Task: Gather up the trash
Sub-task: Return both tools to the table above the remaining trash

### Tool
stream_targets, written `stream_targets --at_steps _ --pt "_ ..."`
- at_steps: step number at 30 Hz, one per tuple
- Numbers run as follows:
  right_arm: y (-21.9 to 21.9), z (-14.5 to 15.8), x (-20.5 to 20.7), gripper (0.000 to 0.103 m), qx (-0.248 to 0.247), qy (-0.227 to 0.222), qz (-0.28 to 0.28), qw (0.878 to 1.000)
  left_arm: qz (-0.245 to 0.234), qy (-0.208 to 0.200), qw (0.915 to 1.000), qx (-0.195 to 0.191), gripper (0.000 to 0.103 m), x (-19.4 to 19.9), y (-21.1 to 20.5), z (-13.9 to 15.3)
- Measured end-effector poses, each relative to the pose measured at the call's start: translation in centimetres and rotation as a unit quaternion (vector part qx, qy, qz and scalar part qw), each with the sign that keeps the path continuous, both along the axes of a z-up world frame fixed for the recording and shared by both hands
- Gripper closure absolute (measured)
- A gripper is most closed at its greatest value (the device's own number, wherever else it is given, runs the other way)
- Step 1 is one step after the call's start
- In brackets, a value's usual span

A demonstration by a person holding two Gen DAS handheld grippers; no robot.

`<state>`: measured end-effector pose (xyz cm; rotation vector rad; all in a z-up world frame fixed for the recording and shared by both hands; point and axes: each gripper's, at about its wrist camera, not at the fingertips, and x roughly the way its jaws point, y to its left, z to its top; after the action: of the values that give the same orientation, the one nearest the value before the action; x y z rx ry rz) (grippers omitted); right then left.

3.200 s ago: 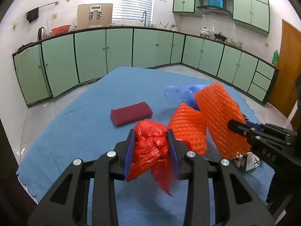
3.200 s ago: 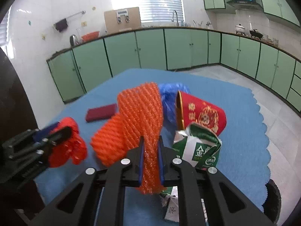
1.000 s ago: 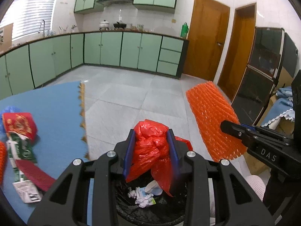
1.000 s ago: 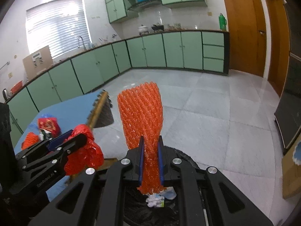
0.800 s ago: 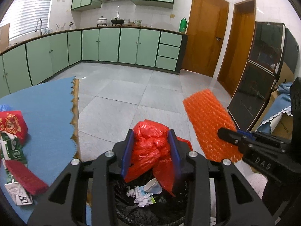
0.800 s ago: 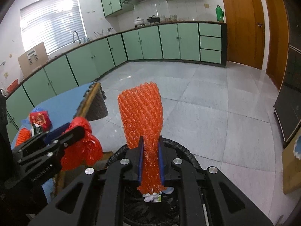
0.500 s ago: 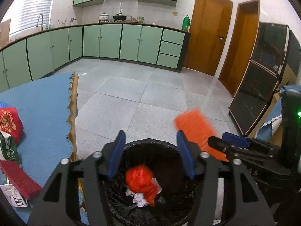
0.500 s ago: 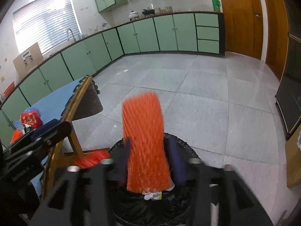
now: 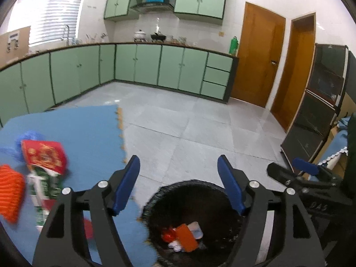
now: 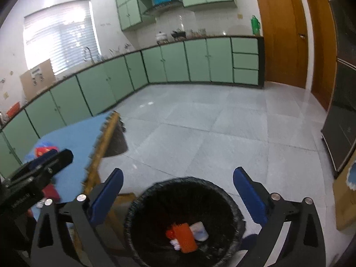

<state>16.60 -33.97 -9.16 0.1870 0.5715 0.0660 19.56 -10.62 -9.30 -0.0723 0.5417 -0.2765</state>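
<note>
A black-lined trash bin (image 9: pixel 175 188) (image 10: pixel 160 184) stands on the floor beside the table. Inside it lie the orange foam net (image 9: pixel 187 237) (image 10: pixel 185 237), the red plastic bag (image 9: pixel 167 237) and white scraps (image 10: pixel 200 231). My left gripper (image 9: pixel 179 169) hovers above the bin, its jaws opening with nothing between them. My right gripper (image 10: pixel 178 181) hangs over the bin too, jaws opening wide and empty. It also shows at the right of the left wrist view, as the right gripper (image 9: pixel 289 171). More trash lies on the blue table: a red packet (image 9: pixel 44 155), a green carton (image 9: pixel 42 189), another orange net (image 9: pixel 10 195).
The blue-covered table (image 9: pixel 84 133) with its scalloped edge sits left of the bin. Grey tiled floor (image 10: pixel 200 129) stretches toward green cabinets (image 9: pixel 155 66) and wooden doors (image 9: pixel 258 55). A dark cabinet (image 9: pixel 320 102) stands at the right.
Both grippers let go of their loads: the red bag and the orange net fell into the bin. Both pairs of jaws spread wide apart. The left gripper swung back toward the table.
</note>
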Motion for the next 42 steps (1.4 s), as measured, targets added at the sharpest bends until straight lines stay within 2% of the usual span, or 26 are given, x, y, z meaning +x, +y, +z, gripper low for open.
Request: stream_targets --at_steps 9,15,22,32,42 --pt "5.8 3.1 -0.7 0.006 0.008 -0.043 0.054 0.998 0.07 -0.023 0.9972 0.009 0.027 -3.5 6.8 2.7" --pt "10.6 2.7 -0.5 0.006 0.003 -0.048 0.099 0.994 0.132 -0.024 0.9907 0.022 0.027 -5.6 12.3 3.1" --pt "15.9 0.8 -0.2 0.007 -0.007 -0.042 0.155 0.987 0.187 -0.011 0.9817 0.03 0.027 -6.6 17.4 2.4" --pt "21.2 -2.8 0.6 0.023 -0.036 0.004 0.223 0.974 0.218 0.019 0.9746 0.046 0.028 -7.3 20.2 -0.4" --pt "22.5 -4.9 1.1 0.04 -0.061 0.042 0.255 0.964 0.218 0.035 0.9739 0.052 0.028 -6.7 20.3 -1.8"
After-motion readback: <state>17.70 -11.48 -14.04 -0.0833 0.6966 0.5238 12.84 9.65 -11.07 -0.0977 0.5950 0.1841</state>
